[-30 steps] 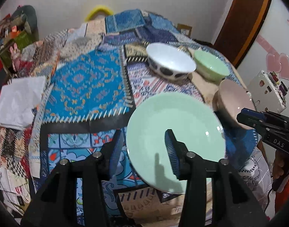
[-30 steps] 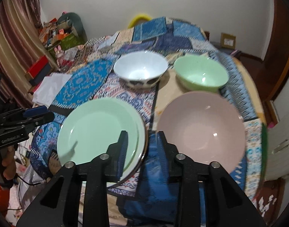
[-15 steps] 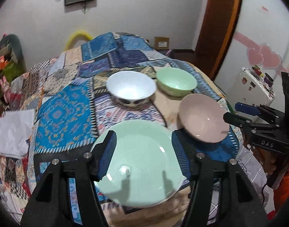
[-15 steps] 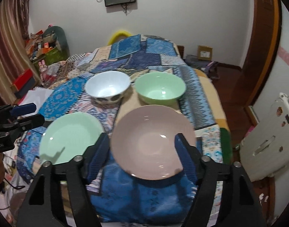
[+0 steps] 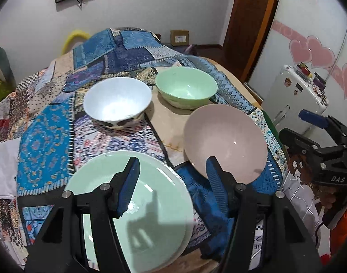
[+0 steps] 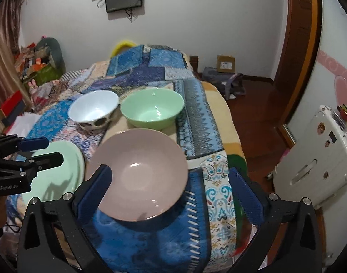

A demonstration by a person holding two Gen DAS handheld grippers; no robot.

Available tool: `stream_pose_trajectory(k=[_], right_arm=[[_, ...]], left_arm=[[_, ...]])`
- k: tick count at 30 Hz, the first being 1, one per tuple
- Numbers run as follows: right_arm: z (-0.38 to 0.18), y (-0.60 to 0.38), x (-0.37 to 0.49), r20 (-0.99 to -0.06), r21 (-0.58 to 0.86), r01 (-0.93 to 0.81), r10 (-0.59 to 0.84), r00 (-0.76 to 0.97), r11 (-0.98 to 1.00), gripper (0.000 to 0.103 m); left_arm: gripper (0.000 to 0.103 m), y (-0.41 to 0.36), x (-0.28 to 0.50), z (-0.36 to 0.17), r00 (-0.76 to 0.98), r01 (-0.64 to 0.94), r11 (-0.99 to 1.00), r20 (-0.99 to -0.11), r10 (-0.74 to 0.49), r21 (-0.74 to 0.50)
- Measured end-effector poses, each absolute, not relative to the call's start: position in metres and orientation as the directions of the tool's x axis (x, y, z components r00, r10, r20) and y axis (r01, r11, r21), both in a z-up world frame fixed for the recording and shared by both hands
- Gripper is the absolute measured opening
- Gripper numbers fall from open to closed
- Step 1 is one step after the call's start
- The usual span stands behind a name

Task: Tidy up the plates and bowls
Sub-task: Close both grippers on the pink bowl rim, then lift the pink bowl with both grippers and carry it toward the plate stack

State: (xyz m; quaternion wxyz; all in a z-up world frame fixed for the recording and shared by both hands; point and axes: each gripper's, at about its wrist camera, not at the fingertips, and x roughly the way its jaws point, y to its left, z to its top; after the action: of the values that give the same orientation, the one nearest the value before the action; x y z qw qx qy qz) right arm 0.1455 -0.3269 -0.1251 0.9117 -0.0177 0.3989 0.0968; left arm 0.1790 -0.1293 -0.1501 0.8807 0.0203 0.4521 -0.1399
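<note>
Jaws of the right gripper [image 6: 171, 193] have just been opening and now stand wide, empty; left gripper [image 5: 171, 179] half open, empty. Green plate [image 5: 128, 204], lower left: rigid, glossy, breakable; grip its rim. Pink bowl [image 6: 137, 175], frame center: same handling. Green bowl [image 6: 151, 110] and white bowl [image 6: 92, 109] sit above.

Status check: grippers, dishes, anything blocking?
Left gripper open above pale green plate. Right gripper just opened wide, empty, over mauve bowl. Nothing blocking.
</note>
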Motion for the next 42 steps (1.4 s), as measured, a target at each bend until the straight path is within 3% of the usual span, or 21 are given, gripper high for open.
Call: stream_pose_trajectory(k=[10, 14, 22, 27, 29, 34, 42], right_arm=[[-0.159, -0.337, 0.174, -0.777, 0.137, -0.235, 0.251, 0.577, 0.962, 0.09], [-0.174, -0.345, 0.185, -0.801, 0.171, -0.212, 0.261, 0.538, 0.962, 0.064], [-0.191, -0.35, 0.187, -0.816, 0.223, -0.198, 0.293, 0.497, 0.955, 0.046], [-0.197, -0.349, 0.189, -0.817, 0.255, -0.208, 0.326, 0.475, 0.944, 0.035], [-0.198, -0.348, 0.188, -0.816, 0.257, -0.215, 0.331, 0.475, 0.942, 0.027], [-0.199, -0.345, 0.191, -0.815, 0.261, -0.223, 0.338, 0.47, 0.939, 0.019], [-0.196, -0.346, 0.192, -0.809, 0.273, -0.207, 0.341, 0.478, 0.939, 0.018]], left_arm=[[0.06, -0.15, 0.209, -0.18, 0.499, 0.268, 0.957, -0.835, -0.233, -0.108], [0.06, -0.155, 0.221, -0.19, 0.479, 0.266, 0.957, -0.845, -0.237, -0.117], [0.06, -0.16, 0.234, -0.207, 0.442, 0.265, 0.955, -0.864, -0.241, -0.131], [0.045, -0.163, 0.24, -0.217, 0.404, 0.267, 0.951, -0.877, -0.26, -0.158], [0.039, -0.166, 0.242, -0.222, 0.387, 0.27, 0.948, -0.882, -0.268, -0.17], [0.025, -0.173, 0.244, -0.229, 0.356, 0.281, 0.941, -0.889, -0.286, -0.19], [0.023, -0.177, 0.244, -0.23, 0.354, 0.288, 0.942, -0.895, -0.271, -0.171]])
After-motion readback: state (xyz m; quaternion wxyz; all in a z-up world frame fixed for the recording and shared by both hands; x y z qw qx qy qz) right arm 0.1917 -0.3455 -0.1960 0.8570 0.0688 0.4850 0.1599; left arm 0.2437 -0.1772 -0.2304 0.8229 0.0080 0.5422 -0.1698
